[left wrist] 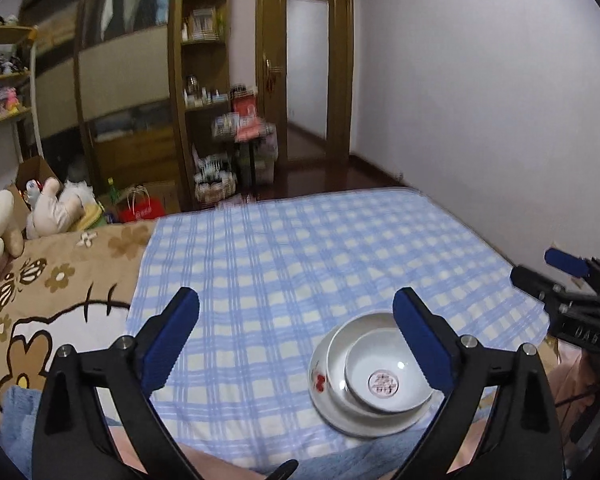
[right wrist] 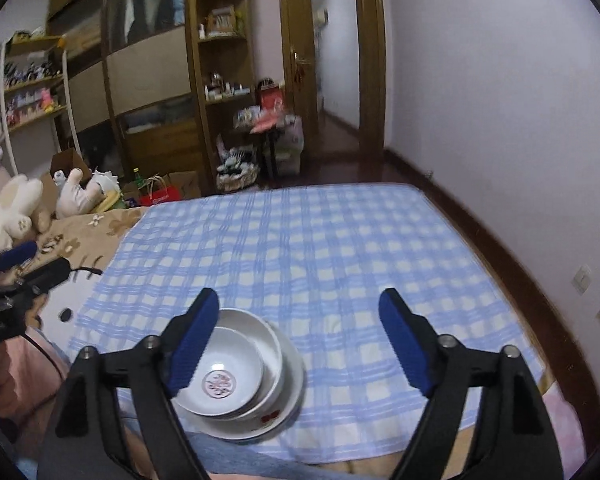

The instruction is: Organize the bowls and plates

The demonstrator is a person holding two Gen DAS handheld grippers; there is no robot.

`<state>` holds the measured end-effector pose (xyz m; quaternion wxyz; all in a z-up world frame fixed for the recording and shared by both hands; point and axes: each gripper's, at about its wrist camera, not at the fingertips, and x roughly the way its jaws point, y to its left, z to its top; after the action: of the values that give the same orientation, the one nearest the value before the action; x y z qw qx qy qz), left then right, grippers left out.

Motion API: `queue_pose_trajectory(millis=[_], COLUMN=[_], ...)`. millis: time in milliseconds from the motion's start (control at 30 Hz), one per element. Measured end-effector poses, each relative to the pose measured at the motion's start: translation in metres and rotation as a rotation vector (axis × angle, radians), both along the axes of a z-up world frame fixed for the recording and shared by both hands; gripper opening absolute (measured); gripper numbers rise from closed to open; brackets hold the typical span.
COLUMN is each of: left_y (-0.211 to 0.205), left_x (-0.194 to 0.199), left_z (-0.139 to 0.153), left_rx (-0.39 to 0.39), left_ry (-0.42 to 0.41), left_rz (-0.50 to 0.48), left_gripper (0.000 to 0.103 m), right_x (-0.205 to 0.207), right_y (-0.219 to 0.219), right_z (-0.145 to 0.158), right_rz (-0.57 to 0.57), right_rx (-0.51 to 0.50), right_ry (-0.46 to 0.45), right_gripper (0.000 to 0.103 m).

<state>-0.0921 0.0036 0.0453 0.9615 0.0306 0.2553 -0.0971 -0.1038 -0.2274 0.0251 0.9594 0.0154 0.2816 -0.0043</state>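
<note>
Nesting glossy white ceramic bowls [left wrist: 384, 376] sit on a white plate [left wrist: 332, 416] (blue checked cloth [left wrist: 280, 264] beneath), below both wide-open, empty pairs of ribbed blue fingers [left wrist: 172, 344] [right wrist: 404, 344].

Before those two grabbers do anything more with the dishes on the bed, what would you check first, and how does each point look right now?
1. Left gripper jaws open, nothing in them: ok.
2. Right gripper jaws open, nothing in them: ok.
3. Small bowl nested in the bigger bowl: ok.
4. Both bowls on the plate: ok.
5. Stack sits level on the checked cloth: not ok, the bowls lean.
6. More dishes left to sort: cannot tell, none in view.
</note>
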Motion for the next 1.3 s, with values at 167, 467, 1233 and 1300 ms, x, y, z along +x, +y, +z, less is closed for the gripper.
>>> queue_pose_trajectory(millis=[167,467,1233,1300], left_y=[-0.006,-0.012,-0.03,-0.03], left_x=[-0.012,-0.013,0.003,0.003], left_z=[-0.006,-0.03,-0.047,-0.047], left_rx=[0.012,0.079,0.097,0.097], left_ry=[-0.048,-0.076,-0.049,-0.048], left_rz=[-0.002,0.005,-0.041,-0.04], left_gripper=[0.099,0.099,0.099,0.099], right_x=[-0.015,-0.031,-0.024,-0.024], right_y=[0.005,-0.004,-0.019,-0.018], right_z=[-0.006,-0.014,-0.028,-0.027], right_rz=[-0.006,-0.054,-0.09,-0.089], right_rx=[0.011,0.044,0.064,0.057], right_ry=[-0.029,-0.12,-0.113,-0.111], right_gripper=[0.092,0.101,0.101,0.101])
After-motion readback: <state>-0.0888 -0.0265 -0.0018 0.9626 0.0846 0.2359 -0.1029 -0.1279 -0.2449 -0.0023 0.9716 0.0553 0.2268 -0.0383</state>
